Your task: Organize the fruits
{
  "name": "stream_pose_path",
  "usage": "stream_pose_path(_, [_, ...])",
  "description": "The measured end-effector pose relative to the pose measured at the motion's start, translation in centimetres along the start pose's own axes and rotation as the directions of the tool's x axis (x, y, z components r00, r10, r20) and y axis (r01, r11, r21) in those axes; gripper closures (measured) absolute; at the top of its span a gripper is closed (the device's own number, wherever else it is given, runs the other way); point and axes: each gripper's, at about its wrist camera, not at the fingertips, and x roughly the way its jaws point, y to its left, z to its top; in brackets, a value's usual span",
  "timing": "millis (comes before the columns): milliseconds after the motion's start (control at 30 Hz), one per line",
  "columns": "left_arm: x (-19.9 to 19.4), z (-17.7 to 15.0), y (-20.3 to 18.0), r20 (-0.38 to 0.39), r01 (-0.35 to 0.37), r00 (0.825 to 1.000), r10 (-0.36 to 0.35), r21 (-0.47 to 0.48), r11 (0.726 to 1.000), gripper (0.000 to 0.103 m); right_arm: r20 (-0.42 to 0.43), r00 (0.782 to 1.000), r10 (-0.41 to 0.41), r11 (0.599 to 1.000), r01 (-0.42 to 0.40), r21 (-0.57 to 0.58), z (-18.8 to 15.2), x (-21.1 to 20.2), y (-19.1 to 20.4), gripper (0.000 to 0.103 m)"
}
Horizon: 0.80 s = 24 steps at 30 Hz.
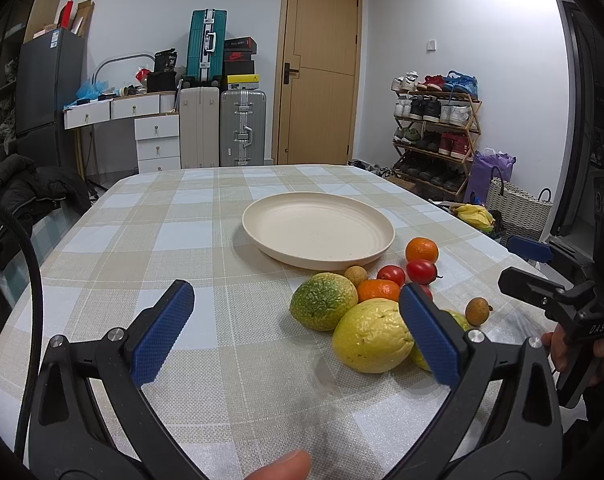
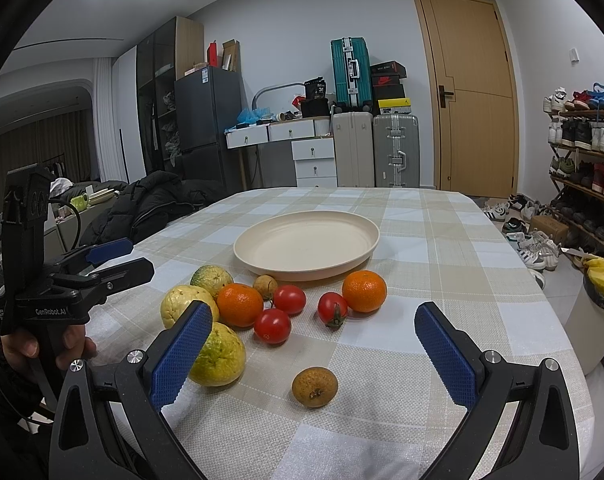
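Note:
An empty cream plate [image 1: 318, 232] [image 2: 308, 242] sits mid-table. In front of it lie loose fruits: a yellow citrus [image 1: 372, 334] [image 2: 188, 306], a green-yellow citrus [image 1: 322, 306] [image 2: 211, 279], another [image 2: 220, 354], two oranges [image 2: 240, 304] [image 2: 364, 290], three tomatoes [image 2: 273, 325] [image 2: 289, 299] [image 2: 332, 308] and brown longans [image 2: 315, 386] [image 2: 265, 285]. My left gripper [image 1: 298, 334] is open, just left of the yellow citrus. My right gripper [image 2: 314, 352] is open, with the near longan between its fingers' line, untouched.
The table has a checked cloth [image 1: 150, 240]. A dark coat [image 2: 150, 204] lies on a chair at the left. A bin with yellow peel [image 2: 602, 280] stands at the right. Suitcases, drawers and a shoe rack [image 1: 434, 136] stand beyond the table.

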Motion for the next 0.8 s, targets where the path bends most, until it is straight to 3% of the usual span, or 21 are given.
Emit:
stream_pose_path(467, [0.1,-0.1,0.2,0.002,0.000,1.000,0.000,-0.005,1.000,0.001,-0.003,1.000,-0.004,1.000,0.004,-0.002,-0.1,0.1,-0.1,0.000])
stream_pose_path(700, [-0.3,0.5,1.3,-0.004,0.017,1.000,-0.017,-0.038,0.999,0.001,-0.004,0.999,-0.052,0.998,0.052,-0.029,-0.1,-0.5,-0.3,0.000])
stream_pose_path(800, [-0.6,0.6,1.3,0.003,0.017,1.000,-0.017,-0.025,1.000,0.001,-0.025,0.999,-0.031,0.999,0.031,-0.016,-0.3,-0.5,-0.6,0.000])
